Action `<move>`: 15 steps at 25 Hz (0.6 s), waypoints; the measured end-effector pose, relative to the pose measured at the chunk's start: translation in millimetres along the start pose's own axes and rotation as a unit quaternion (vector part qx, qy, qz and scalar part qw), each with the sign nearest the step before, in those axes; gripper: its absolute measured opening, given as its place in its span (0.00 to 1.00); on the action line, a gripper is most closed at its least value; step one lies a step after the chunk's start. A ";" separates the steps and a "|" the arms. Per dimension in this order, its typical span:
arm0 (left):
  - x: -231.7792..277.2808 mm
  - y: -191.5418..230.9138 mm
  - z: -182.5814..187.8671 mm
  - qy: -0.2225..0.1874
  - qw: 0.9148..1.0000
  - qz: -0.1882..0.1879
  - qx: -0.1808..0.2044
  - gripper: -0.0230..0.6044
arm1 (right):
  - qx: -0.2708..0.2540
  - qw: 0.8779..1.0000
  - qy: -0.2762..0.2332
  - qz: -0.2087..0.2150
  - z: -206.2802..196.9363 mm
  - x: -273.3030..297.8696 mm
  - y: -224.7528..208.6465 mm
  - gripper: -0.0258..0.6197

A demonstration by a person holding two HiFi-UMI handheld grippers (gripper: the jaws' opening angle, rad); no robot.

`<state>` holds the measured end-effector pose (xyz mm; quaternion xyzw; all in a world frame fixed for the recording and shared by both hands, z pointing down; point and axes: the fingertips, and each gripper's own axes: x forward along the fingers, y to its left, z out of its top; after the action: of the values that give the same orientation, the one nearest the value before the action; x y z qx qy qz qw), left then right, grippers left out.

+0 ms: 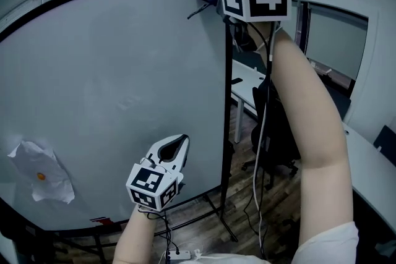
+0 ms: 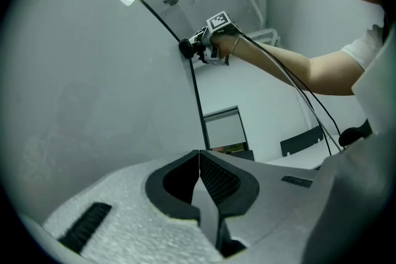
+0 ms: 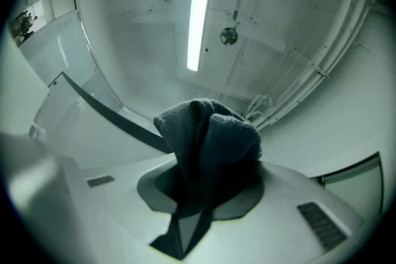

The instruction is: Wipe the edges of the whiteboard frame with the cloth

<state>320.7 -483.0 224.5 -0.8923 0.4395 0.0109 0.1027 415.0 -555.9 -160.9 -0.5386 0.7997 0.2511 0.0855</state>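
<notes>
Looking at the cloth [image 3: 207, 145] first: dark, fluffy and bunched up into a fat puff. Sitting right at the top right corner of the whiteboard frame [image 1: 227, 102], up against the thin black edge there. Being squeezed in the right gripper [image 3: 198, 195], with both jaws clamping on the folds and the puff sticking out in front.

Probably weighing almost nothing. Probably bending and squashing any way, so folding easily around the thin edge while rubbing. Likely not slipping much, being rough and soft. Not breaking if dropped. Seeming best to keep pinching it by the middle folds, as now, leaving lots of cloth out front for wiping and keeping the hard jaws off the frame.

Reaching high for this, with the arm stretched up along the right edge of the whiteboard.

Hanging much lower, near the bottom right corner of the frame: the left gripper [image 1: 175, 148], with jaws pressed together and holding nothing.

Sticking on the white board near the bottom left corner: a crumpled paper [image 1: 40, 173]. Standing past the right edge: a dark chair [image 1: 275, 133].
</notes>
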 end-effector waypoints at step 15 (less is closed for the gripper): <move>33.0 -45.6 -49.0 0.044 0.998 -0.046 -0.026 0.07 | 0.034 0.999 -0.003 -0.026 -47.3 -24.1 -29.5 0.16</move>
<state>373.3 -491.2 276.7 -0.9135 0.4017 -0.0221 0.0602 457.8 -568.2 -119.5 -0.5552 0.7935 0.2226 0.1125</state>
